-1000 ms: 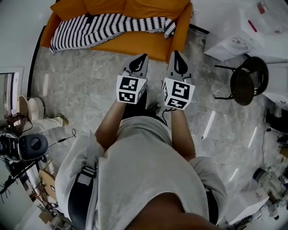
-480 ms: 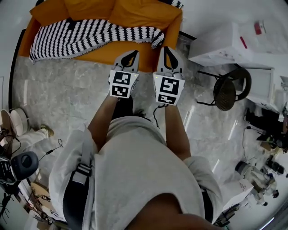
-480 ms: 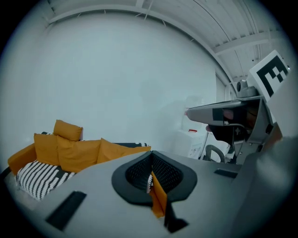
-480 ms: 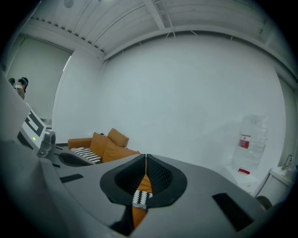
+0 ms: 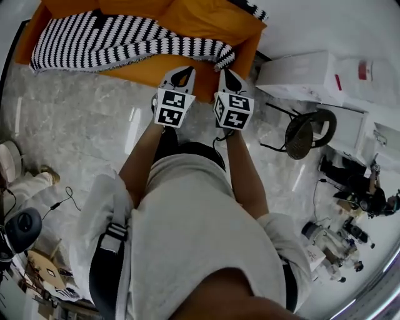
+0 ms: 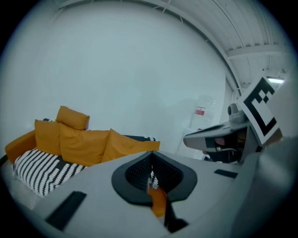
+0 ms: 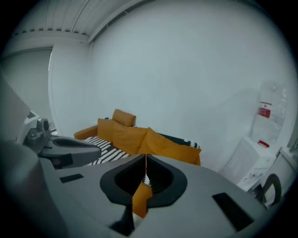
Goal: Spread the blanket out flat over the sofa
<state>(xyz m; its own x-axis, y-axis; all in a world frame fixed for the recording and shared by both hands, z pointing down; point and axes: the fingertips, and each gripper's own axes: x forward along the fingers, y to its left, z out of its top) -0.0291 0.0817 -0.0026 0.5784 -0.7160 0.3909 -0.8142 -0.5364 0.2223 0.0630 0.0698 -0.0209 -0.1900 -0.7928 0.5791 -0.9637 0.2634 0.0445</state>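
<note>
the black-and-white striped blanket [image 5: 119, 40] lies bunched lengthwise along the seat of the orange sofa [image 5: 200, 19], its right end at the seat's front edge. the left gripper [image 5: 184, 72] and right gripper [image 5: 224, 72] point side by side near that end, each with fingers pressed together and nothing between them.

The head view looks steeply down from above the person [image 5: 200, 250], with the sofa [image 5: 194, 19] at its far edge. Each gripper view sits low, close behind its own fingers [image 6: 137, 173], facing the far wall [image 6: 139, 69]. All three share the sofa and striped blanket [image 5: 94, 40].
</note>
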